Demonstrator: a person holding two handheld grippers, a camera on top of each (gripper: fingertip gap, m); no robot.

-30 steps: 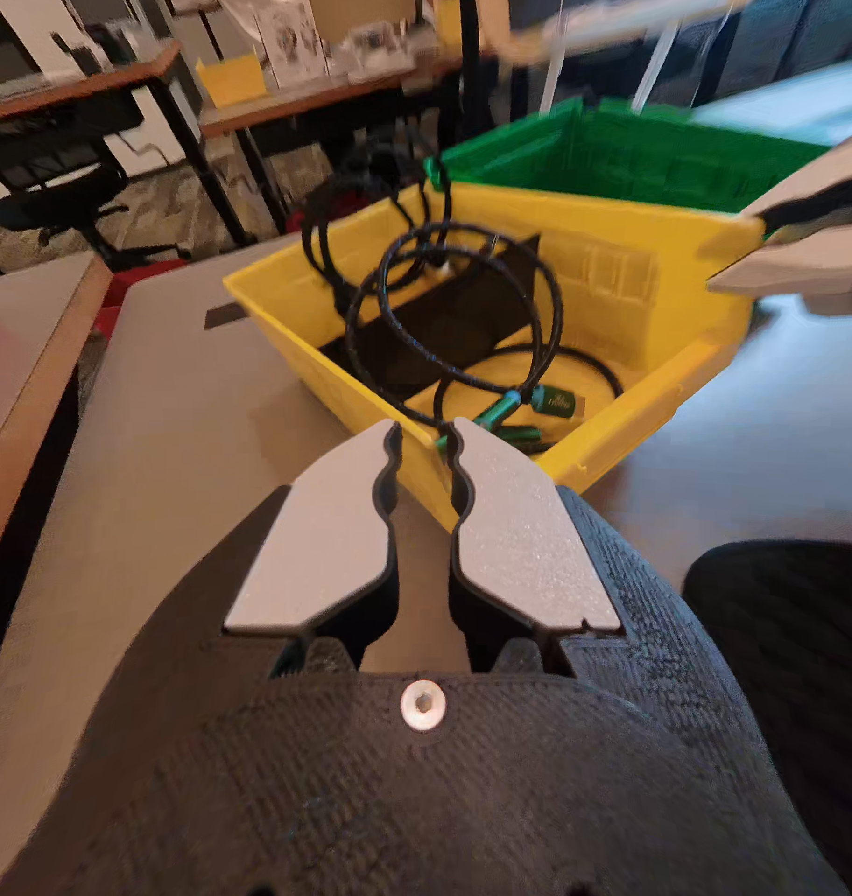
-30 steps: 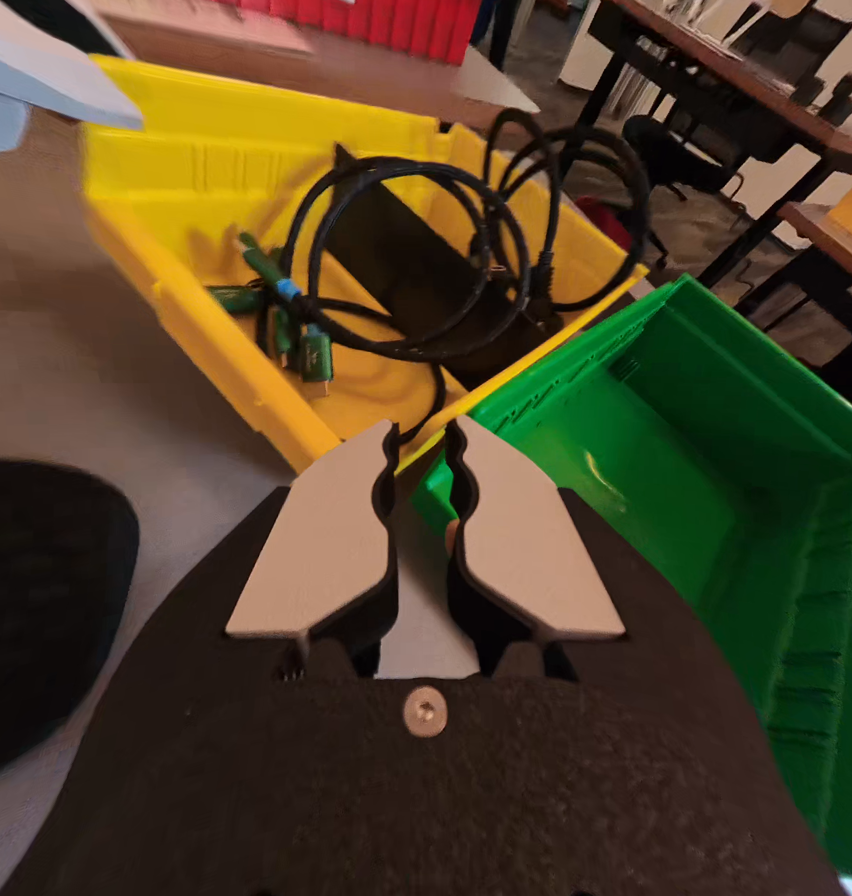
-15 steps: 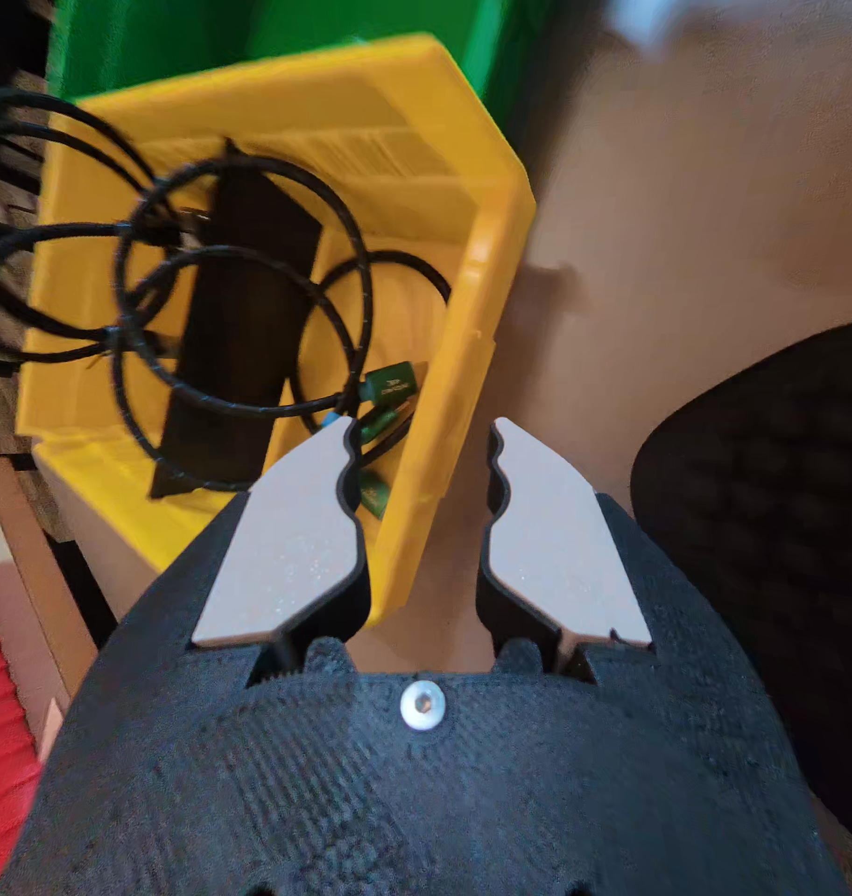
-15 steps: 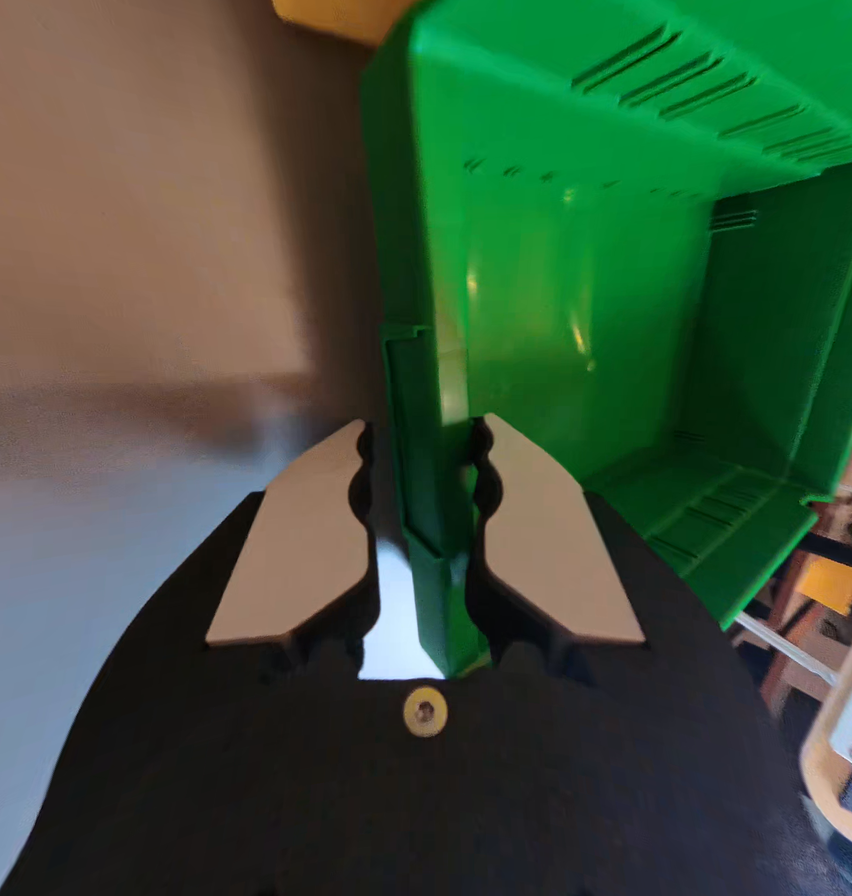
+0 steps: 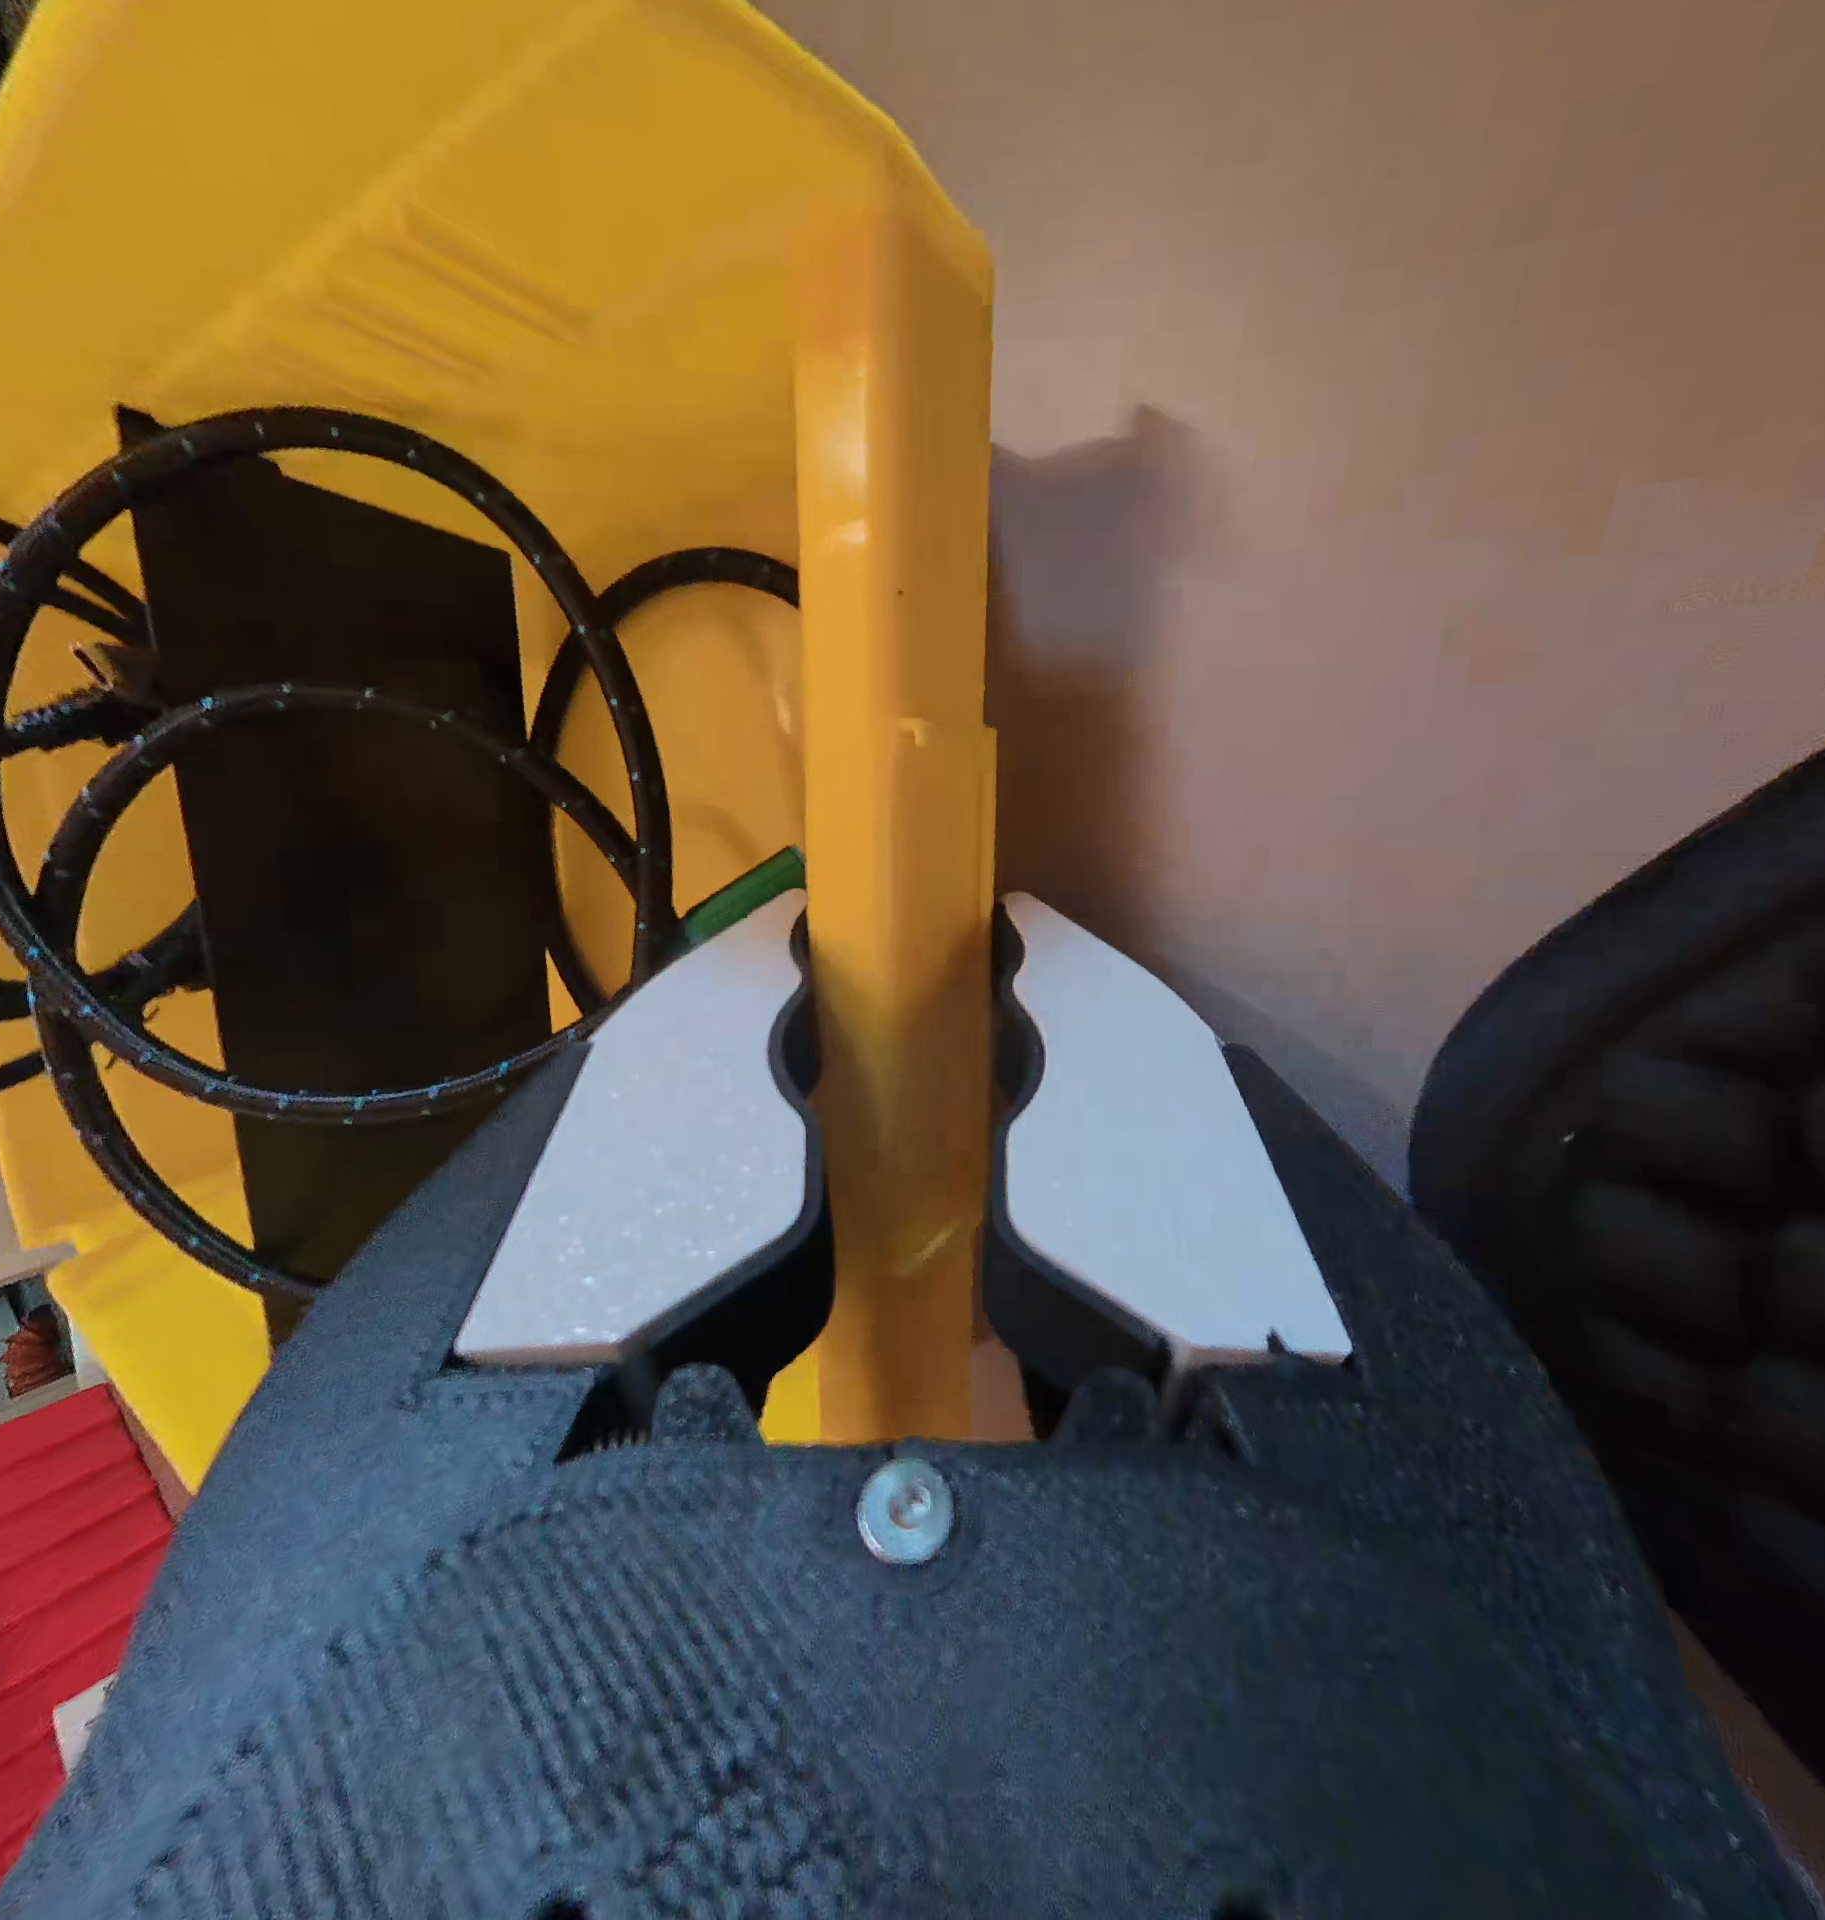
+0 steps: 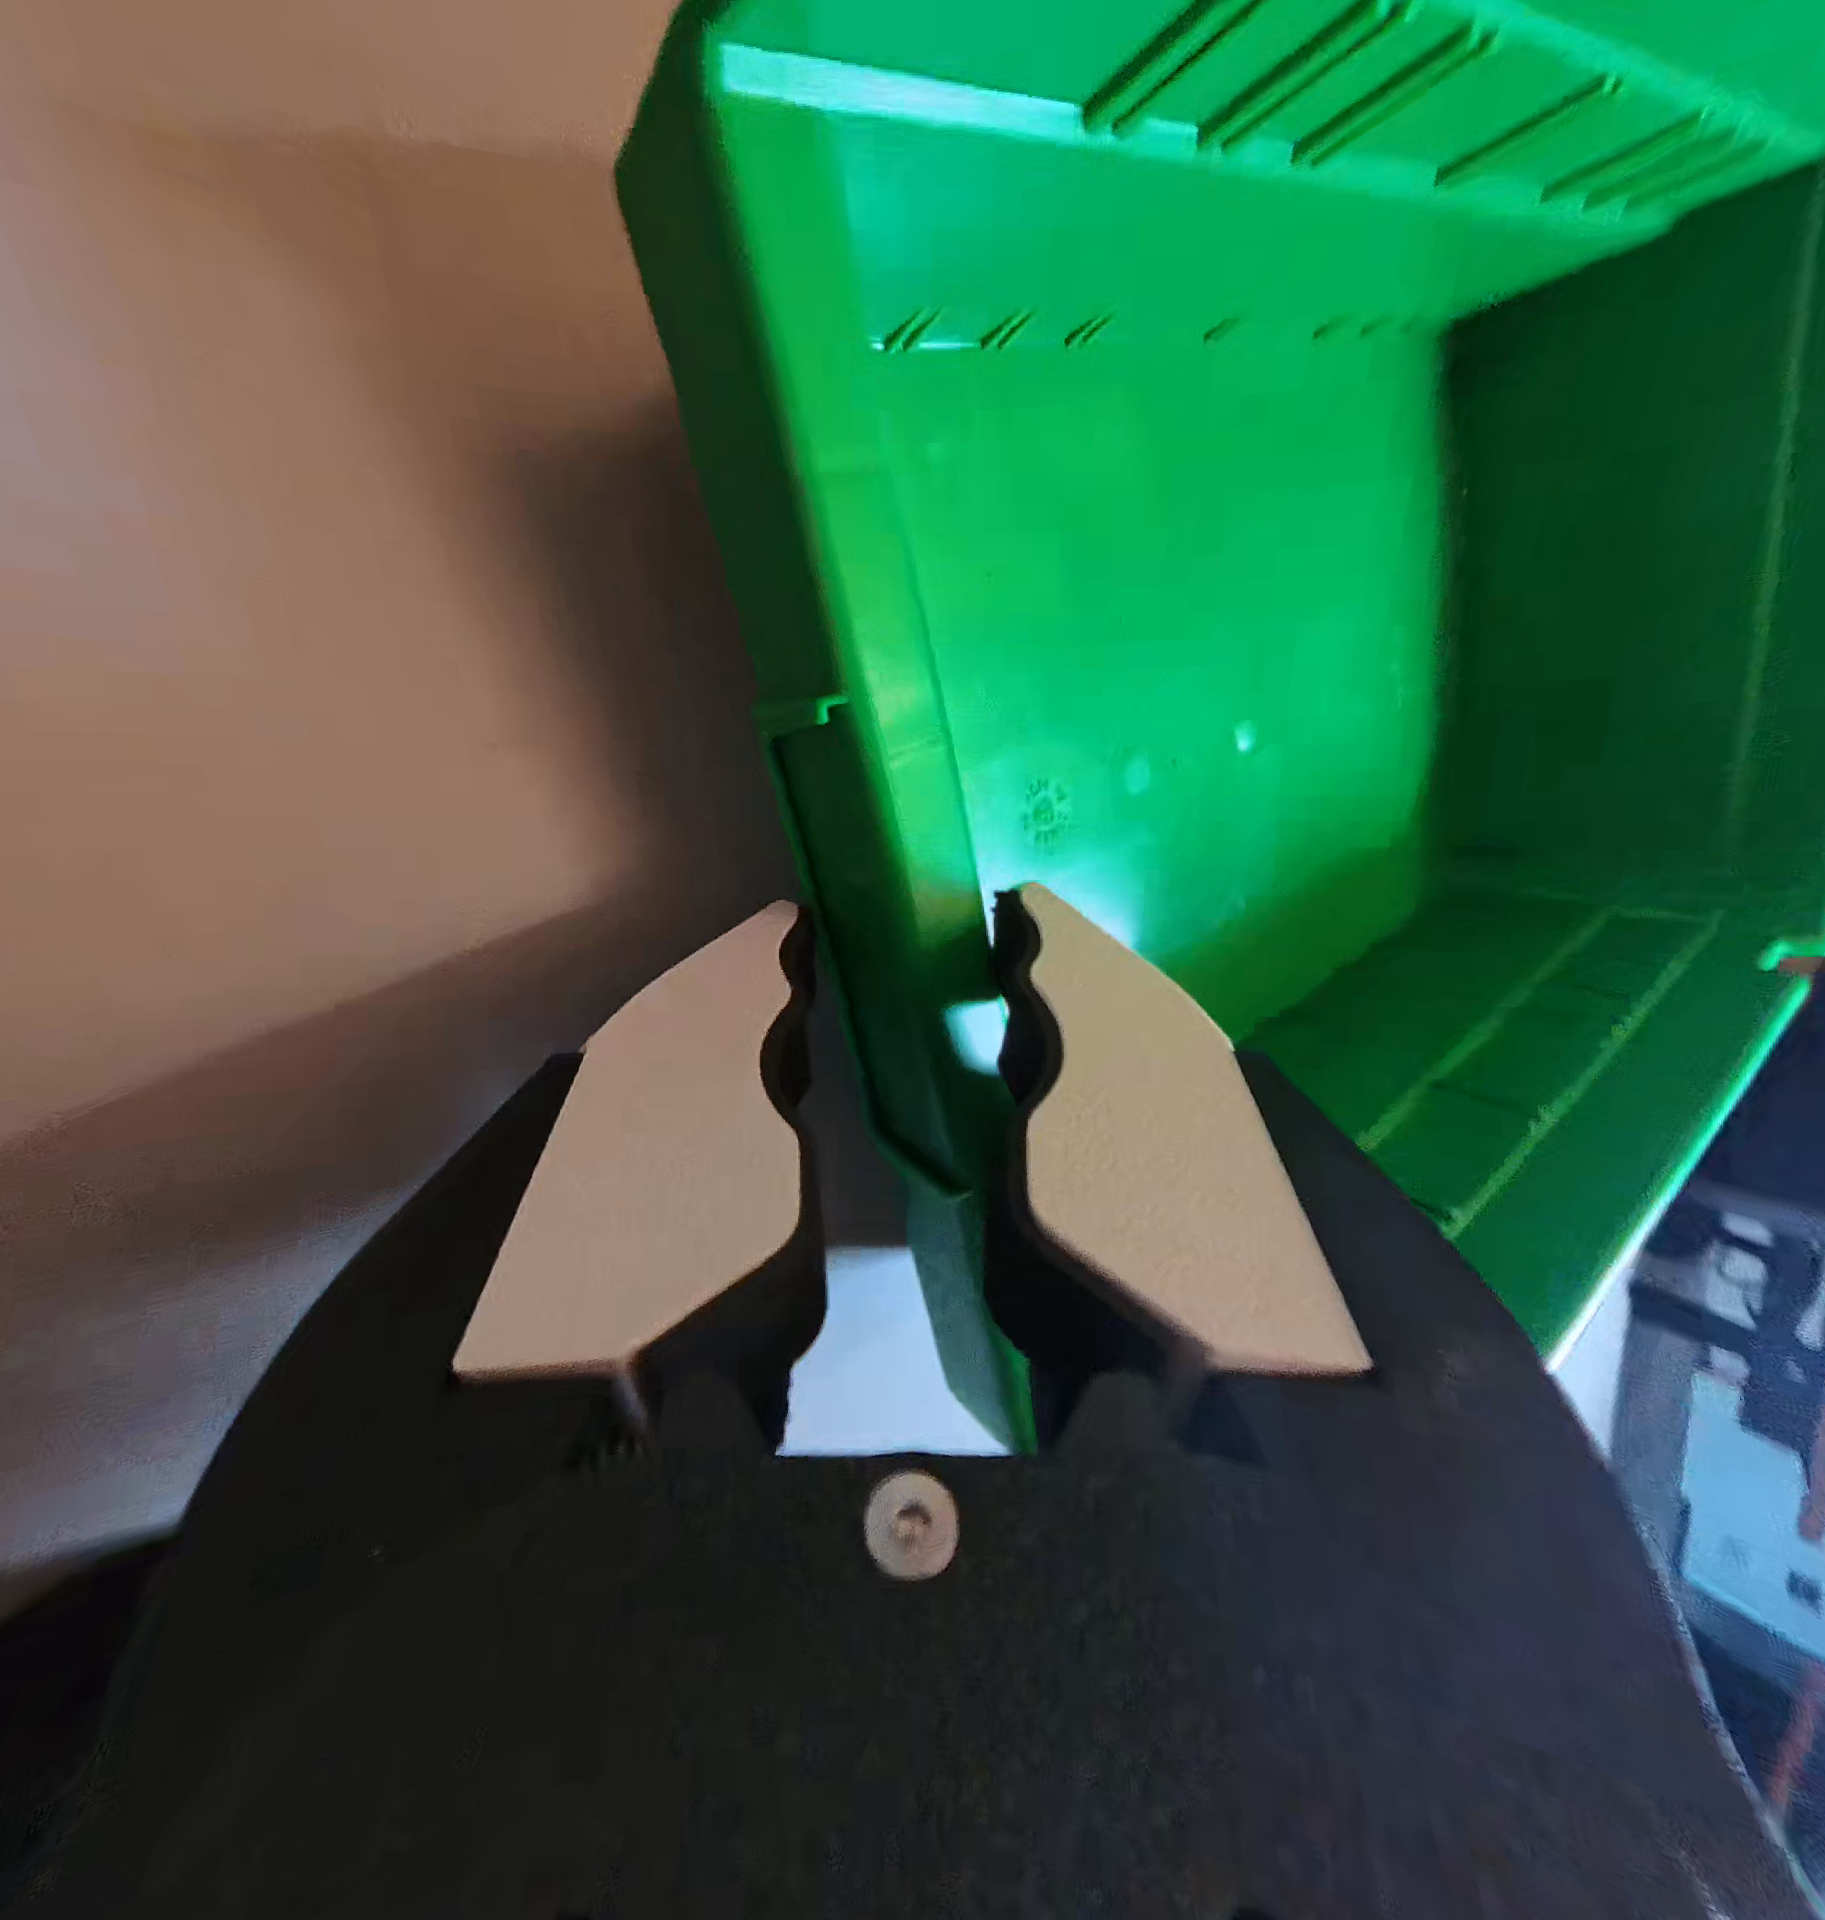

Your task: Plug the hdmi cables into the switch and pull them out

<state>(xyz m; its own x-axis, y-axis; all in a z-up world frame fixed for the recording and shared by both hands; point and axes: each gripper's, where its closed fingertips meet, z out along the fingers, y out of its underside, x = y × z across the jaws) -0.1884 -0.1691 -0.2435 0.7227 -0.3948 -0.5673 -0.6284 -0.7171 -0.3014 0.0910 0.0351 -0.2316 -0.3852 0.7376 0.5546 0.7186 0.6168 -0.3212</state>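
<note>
A yellow bin (image 5: 887, 623) holds a black switch (image 5: 347, 831), coiled black braided HDMI cables (image 5: 264, 698) and a green connector (image 5: 742, 894) next to my left finger. My left gripper (image 5: 900, 914) straddles the yellow bin's side wall and is shut on it, one finger inside and one outside. In the right wrist view an empty green bin (image 6: 1147, 623) fills the right half. My right gripper (image 6: 900, 904) straddles its side wall (image 6: 866, 987) and is shut on it. Most of the cable ends are hidden.
Both bins stand on a beige table (image 5: 1407, 520), which also shows in the right wrist view (image 6: 264, 623). A black textured rounded object (image 5: 1666, 1195) lies right of the yellow bin. A red ribbed thing (image 5: 35, 1558) is at lower left, below the table. The tips of one gripper are about 35 cm away from the tips of the other.
Both grippers swung from over the bins down onto their walls. The left one opened, moved onto the yellow bin's wall and closed on it. The right one closed further on the green bin's wall.
</note>
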